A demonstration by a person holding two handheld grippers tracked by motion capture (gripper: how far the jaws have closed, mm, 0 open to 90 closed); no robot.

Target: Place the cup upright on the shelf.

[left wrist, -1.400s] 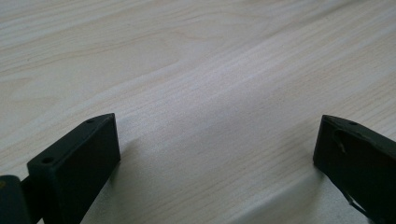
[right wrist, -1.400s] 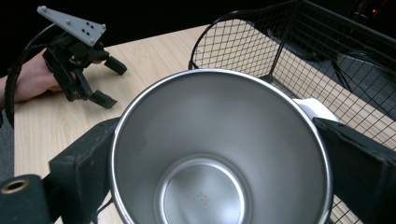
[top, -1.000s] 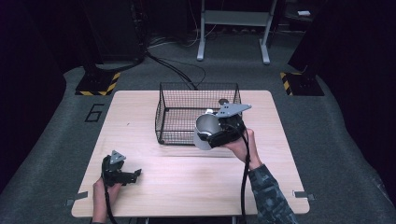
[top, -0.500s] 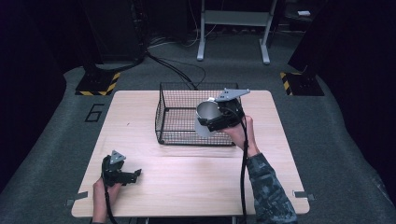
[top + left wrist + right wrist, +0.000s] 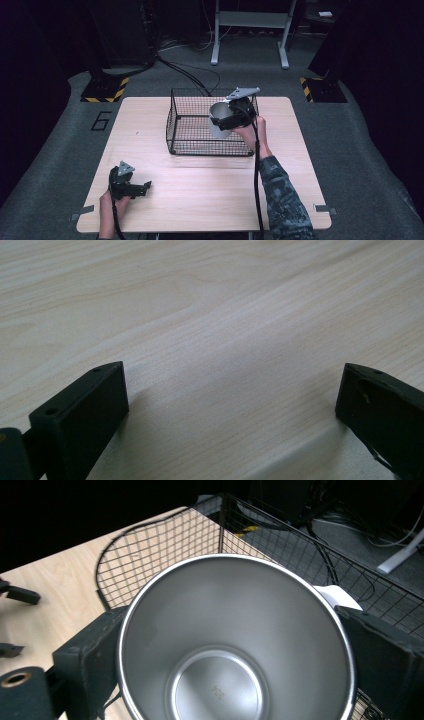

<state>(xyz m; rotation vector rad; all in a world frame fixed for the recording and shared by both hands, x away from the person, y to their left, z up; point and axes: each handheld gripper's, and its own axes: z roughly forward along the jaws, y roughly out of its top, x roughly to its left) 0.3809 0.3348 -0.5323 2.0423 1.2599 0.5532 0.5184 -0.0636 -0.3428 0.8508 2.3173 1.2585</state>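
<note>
Right claw clamped on steel cup over wire basket
Both jaws press the cup's sides, its mouth empty; left claw gapes wide, empty, low over the table, well apart

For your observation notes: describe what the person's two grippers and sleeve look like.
Both the left gripper and the right gripper are black, each with two blocky jaws, a grey three-cornered plate on top and a black cable trailing toward the person. The jaw blocks carry small round holes. The right forearm wears a dark patterned sleeve.
</note>
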